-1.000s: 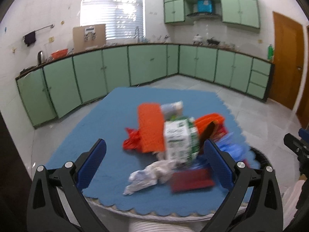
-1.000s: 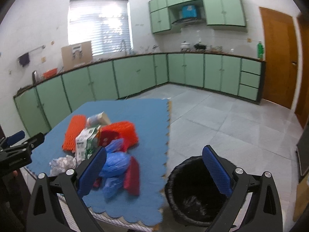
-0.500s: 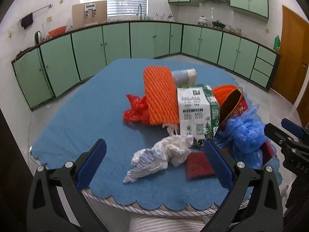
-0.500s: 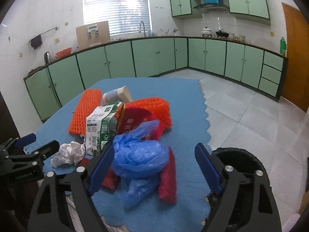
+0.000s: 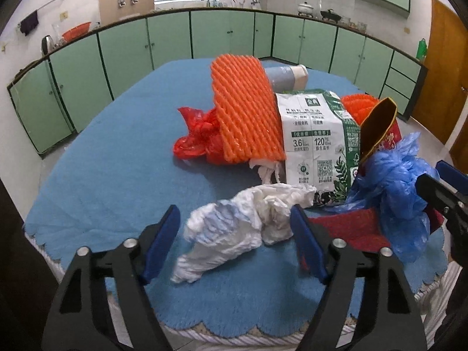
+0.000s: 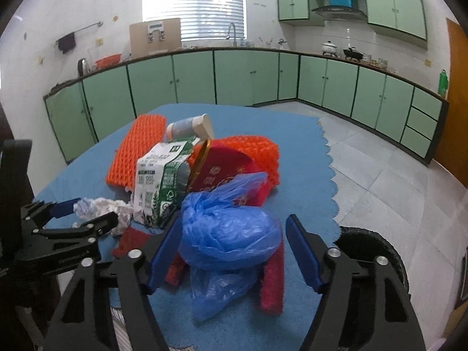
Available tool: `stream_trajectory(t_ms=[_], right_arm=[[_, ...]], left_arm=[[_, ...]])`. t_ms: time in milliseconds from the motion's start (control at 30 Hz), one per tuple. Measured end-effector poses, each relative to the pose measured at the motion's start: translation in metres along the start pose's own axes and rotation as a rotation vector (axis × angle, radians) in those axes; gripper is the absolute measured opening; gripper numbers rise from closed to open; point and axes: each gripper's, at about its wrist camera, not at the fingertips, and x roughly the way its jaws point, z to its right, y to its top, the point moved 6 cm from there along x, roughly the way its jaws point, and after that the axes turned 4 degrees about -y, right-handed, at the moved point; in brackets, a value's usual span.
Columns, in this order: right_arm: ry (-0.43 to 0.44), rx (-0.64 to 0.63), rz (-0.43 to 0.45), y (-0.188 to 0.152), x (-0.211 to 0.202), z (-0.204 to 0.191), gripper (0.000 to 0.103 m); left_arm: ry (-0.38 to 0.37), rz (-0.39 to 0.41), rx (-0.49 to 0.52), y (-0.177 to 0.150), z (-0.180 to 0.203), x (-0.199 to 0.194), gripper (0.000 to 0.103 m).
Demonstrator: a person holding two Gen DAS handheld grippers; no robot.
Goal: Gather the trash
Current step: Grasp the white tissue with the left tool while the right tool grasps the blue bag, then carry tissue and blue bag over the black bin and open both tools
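Both grippers closing in on trash at near edge of blue-matted surface point(image 5: 96, 175).

Left gripper point(image 5: 234, 234) tilted down, jaws closing around crumpled white paper wad point(image 5: 242, 225), long axis crosswise between them, not yet pinched. Right gripper point(image 6: 231, 248) likewise closing around knotted blue plastic bag point(image 6: 231, 234); black-lined bin point(image 6: 377, 251) just right.

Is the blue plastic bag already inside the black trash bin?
No, the blue plastic bag lies on the blue mat, while the black trash bin stands on the floor beside it.
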Motion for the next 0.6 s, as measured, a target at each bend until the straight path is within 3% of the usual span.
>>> stream_trajectory(t_ms=[133,233,267,400,600], right_arm=[[0.018,-0.037,-0.024,-0.003,0.006,-0.008,0.056],[0.049,-0.053,-0.031,-0.004,0.007,-0.011,0.039],[0.062,-0.066,-0.029,-0.003,0.006,-0.013,0.028],[0.130,-0.081,-0.019,0.000,0.000,-0.020,0.005],[0.204,-0.073,0.053,0.014,-0.020,-0.026,0.002]], left_arm=[[-0.079,-0.007,-0.006,-0.002,0.004,0.002,0.046],[-0.116,-0.002,-0.006,-0.001,0.008,0.001,0.028],[-0.128,0.002,-0.008,-0.001,0.008,0.000,0.023],[-0.128,0.013,-0.014,0.002,0.007,-0.003,0.016],[-0.109,0.068,-0.027,0.014,0.001,-0.025,0.015]])
